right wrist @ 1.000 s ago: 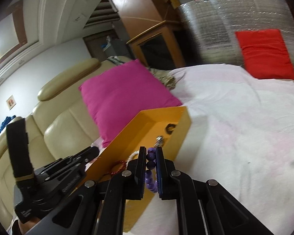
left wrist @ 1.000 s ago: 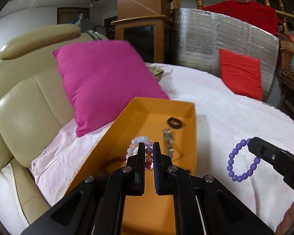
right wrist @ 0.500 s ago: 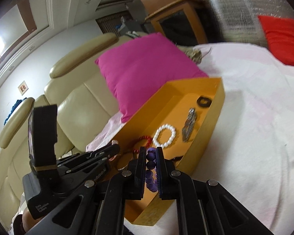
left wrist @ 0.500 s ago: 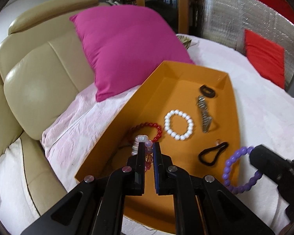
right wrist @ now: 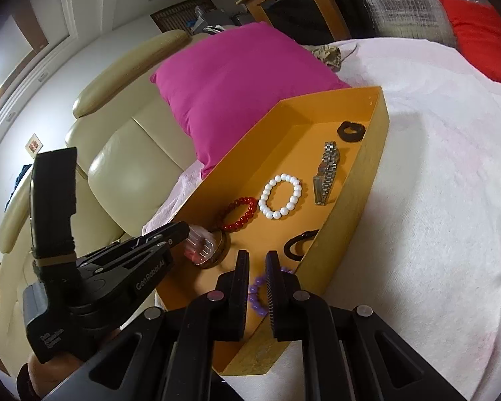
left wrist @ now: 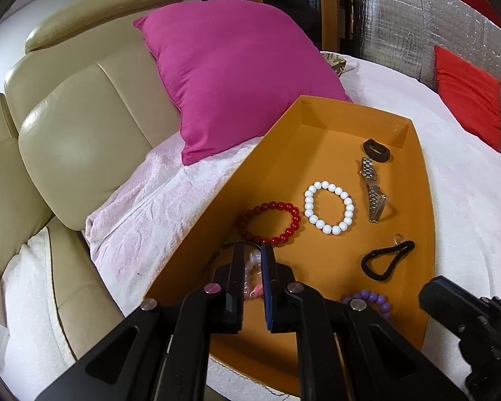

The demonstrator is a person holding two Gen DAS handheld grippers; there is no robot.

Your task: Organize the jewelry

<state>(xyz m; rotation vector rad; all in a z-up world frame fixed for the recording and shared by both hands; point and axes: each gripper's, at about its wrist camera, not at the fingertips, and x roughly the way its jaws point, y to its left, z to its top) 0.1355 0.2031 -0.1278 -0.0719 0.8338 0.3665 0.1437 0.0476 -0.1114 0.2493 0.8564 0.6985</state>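
Note:
An orange tray [left wrist: 284,140] [right wrist: 374,167] lies on the white bedcover. In it are a red bead bracelet [left wrist: 270,222] [right wrist: 238,219], a white bead bracelet [left wrist: 329,207] [right wrist: 280,195], a metal watch [left wrist: 372,188] [right wrist: 327,172] and two black hair ties [left wrist: 385,260] [left wrist: 376,149]. My left gripper [left wrist: 252,267] [right wrist: 183,230] is low in the tray's near end, slightly open over a pale pink-white bead bracelet [left wrist: 250,279] [right wrist: 200,245]. My right gripper [right wrist: 258,267] is slightly open above the purple bead bracelet [right wrist: 262,292] [left wrist: 372,300], which lies on the tray floor.
A magenta pillow [left wrist: 237,77] leans on the cream leather headboard [left wrist: 83,127] just left of the tray. A red cushion [left wrist: 467,97] and silver insulation panel [left wrist: 417,16] stand at the back right. White bedcover [right wrist: 434,200] spreads right of the tray.
Both grippers moved down into the tray's near end. The right jaws have parted and the purple bracelet now lies in the tray; the left jaws have parted over the pale bracelet.

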